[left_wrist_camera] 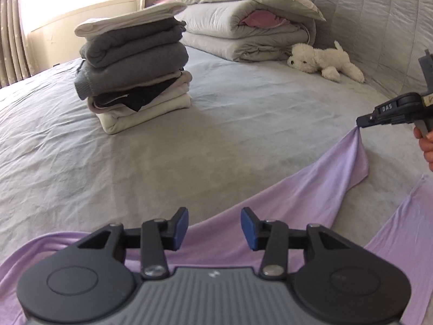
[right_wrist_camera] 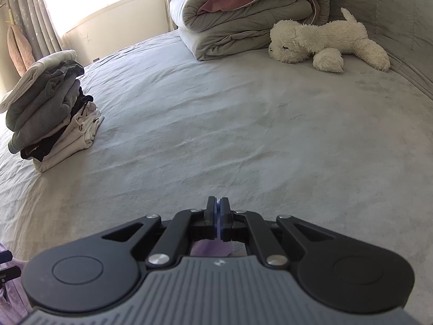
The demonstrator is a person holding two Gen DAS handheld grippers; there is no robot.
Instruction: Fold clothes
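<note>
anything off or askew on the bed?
The folded clothes stack leans: its top white piece overhangs and the layers sit uneven. The lilac garment is only pinched by the right tool; the left tool stands open above it.

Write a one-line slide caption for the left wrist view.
Left tongs open over lilac garment; right tongs pinch its corner, folded stack behind.

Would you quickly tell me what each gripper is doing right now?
Left gripper: open, above the lilac garment.
Right gripper: shut on the garment's edge.
</note>
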